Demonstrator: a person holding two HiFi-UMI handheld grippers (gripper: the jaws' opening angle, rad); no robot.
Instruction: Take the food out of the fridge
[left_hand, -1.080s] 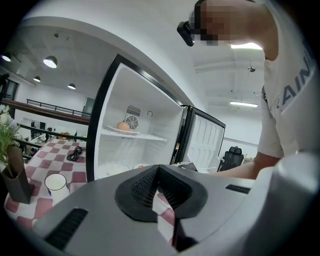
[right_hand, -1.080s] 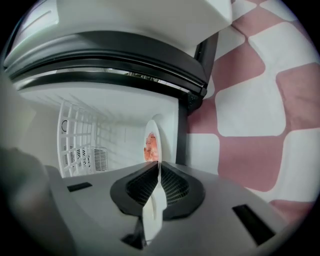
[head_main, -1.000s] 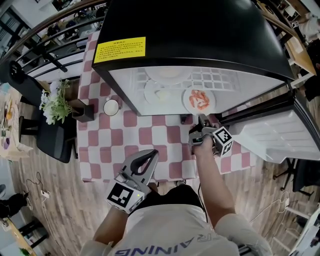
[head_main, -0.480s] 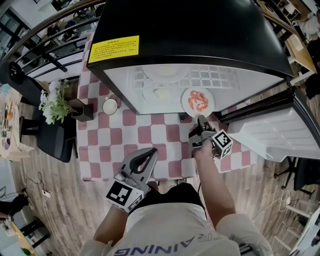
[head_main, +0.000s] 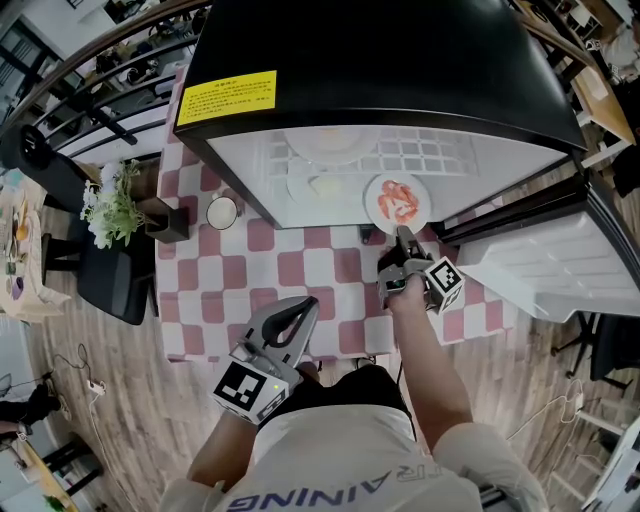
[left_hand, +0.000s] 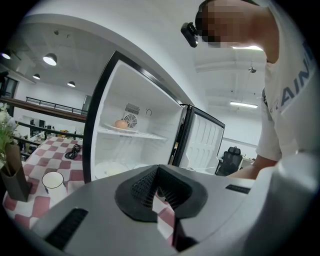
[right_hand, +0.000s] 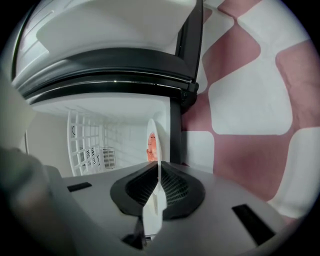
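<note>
Right claw (head_main: 402, 238) just closed tighter on plate (head_main: 398, 200); yellow fridge label (head_main: 225, 98) unreadable.

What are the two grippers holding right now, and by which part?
The right gripper pinches the near rim of the round white plate of red food; its jaws have just been closing on it. The left gripper holds nothing, jaws together.

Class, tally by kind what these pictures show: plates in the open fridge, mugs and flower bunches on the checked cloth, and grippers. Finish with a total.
Plates: 3 (plate with red food, plate with pale food, upper-shelf plate)
Mugs: 1 (white mug)
Flower bunches: 1 (flower bunch)
Grippers: 2 (left gripper, right gripper)
Total: 7
</note>
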